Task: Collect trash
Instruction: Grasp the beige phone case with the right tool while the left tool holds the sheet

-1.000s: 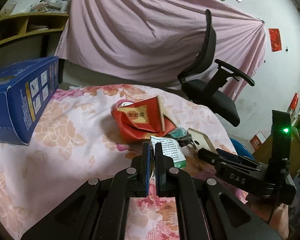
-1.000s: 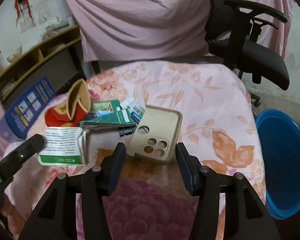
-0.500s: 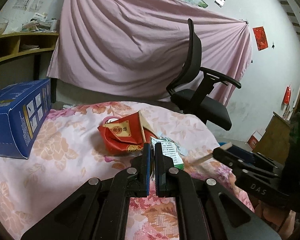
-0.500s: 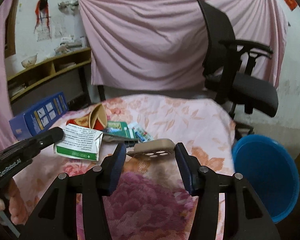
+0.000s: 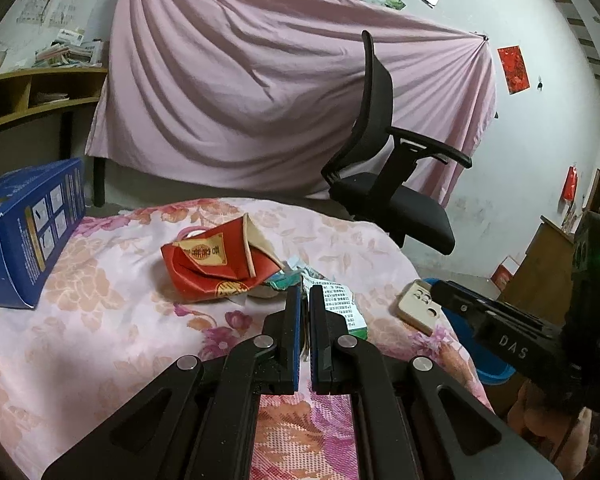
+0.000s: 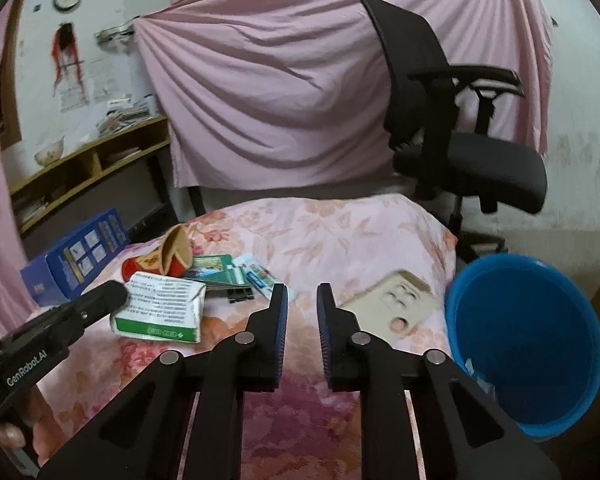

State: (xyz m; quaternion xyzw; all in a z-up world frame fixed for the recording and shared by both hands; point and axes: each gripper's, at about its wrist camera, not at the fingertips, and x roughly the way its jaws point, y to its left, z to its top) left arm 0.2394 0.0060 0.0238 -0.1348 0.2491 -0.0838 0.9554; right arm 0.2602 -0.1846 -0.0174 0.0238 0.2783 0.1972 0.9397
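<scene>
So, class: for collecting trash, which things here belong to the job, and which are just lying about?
Job:
green-and-white carton
crumpled red packet
green wrappers
blue bin

Lying about:
office chair
pink sheet
blue box, probably
phone case, unclear

Dim indoor light, soft shadows. Strong fisheye bending, black corners. Right wrist view slightly blurred at office chair [image 6: 460,120] and blue bin [image 6: 528,340]; left wrist view sharper.
</scene>
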